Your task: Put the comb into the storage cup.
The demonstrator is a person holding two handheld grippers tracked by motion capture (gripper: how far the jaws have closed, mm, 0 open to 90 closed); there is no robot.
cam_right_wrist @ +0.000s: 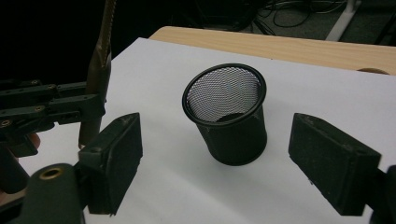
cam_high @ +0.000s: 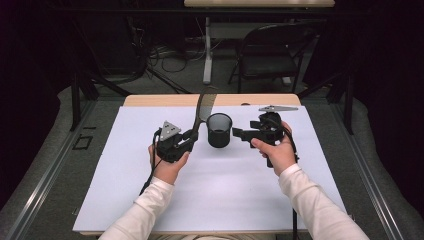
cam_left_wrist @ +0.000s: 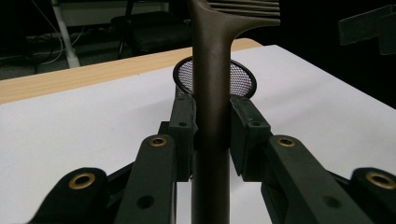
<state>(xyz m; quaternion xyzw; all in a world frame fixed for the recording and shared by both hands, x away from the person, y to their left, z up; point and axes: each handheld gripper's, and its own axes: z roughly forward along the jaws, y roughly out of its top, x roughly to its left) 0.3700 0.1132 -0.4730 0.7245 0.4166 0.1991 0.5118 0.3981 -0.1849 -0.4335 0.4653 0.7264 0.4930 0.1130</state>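
White paper (cam_high: 210, 185) is covering the table. At nine o'clock of the mesh cup (cam_high: 219, 130), the left gripper (cam_high: 192, 136) is clamping a comb (cam_high: 202, 107) upright, probably by its handle. At three o'clock, the right gripper (cam_high: 236, 133) is facing the cup, jaws apart and empty.

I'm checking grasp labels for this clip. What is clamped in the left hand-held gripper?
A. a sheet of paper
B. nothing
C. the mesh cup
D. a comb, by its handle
D: in the left gripper view the left hand-held gripper has its pads pressed on the handle of the comb, while the mesh cup stands free on the table.
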